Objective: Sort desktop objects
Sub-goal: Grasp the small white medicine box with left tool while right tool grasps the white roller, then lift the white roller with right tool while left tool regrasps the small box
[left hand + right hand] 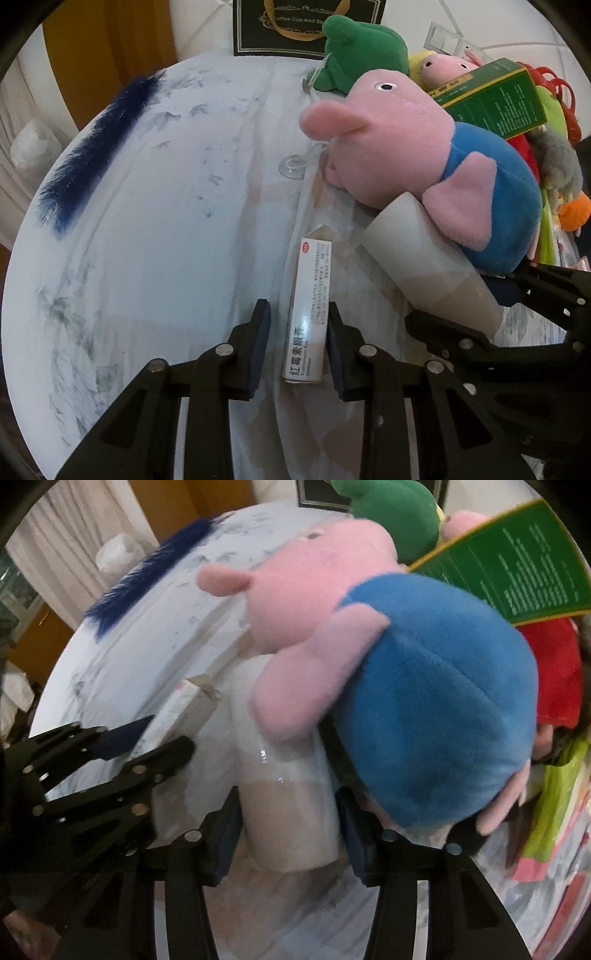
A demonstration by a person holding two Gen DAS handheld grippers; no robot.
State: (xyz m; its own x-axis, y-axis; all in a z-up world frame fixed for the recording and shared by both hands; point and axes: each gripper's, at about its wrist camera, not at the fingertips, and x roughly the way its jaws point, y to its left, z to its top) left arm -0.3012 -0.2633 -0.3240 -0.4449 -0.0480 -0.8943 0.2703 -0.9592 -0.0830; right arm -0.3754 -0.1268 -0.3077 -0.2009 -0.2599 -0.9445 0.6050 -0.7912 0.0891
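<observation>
Barely started: left tongs (298,332) spread around the box (308,314), right tongs (286,819) probably pinching the tube (288,775); toys (424,166) still piled.

A slim white medicine box (308,314) lies flat on the table; beside it lies a paper tube (424,258), under a pink plush pig (424,155).

Left tool (297,339) straddling ointment box (309,314), unclamped
</observation>
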